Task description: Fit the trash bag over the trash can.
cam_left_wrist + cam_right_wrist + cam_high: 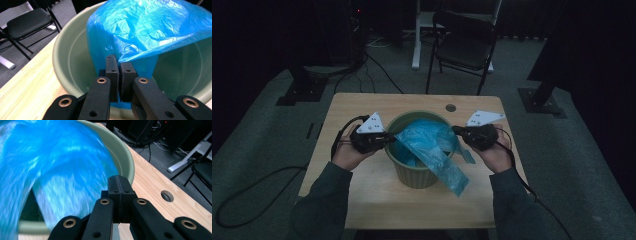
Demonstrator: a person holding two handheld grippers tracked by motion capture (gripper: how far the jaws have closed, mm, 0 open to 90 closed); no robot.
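Note:
A green bin (414, 177) stands mid-table with a blue plastic bag (427, 142) inside it; one long flap of the bag drapes over the near rim. My left gripper (389, 139) is at the bin's left rim. In the left gripper view its jaws (119, 72) are shut on the bag's edge (145, 27) just inside the bin wall (60, 50). My right gripper (455, 130) is at the right rim. In the right gripper view its jaws (120, 186) are pressed together beside the rim (125, 157), with the blurred bag (50, 157) on their left and film hanging beneath them.
The wooden table (362, 200) has a round cable hole (450, 107) behind the bin. A black folding chair (464, 42) stands beyond the far edge. Dark stand bases (302, 90) and cables lie on the carpet to either side.

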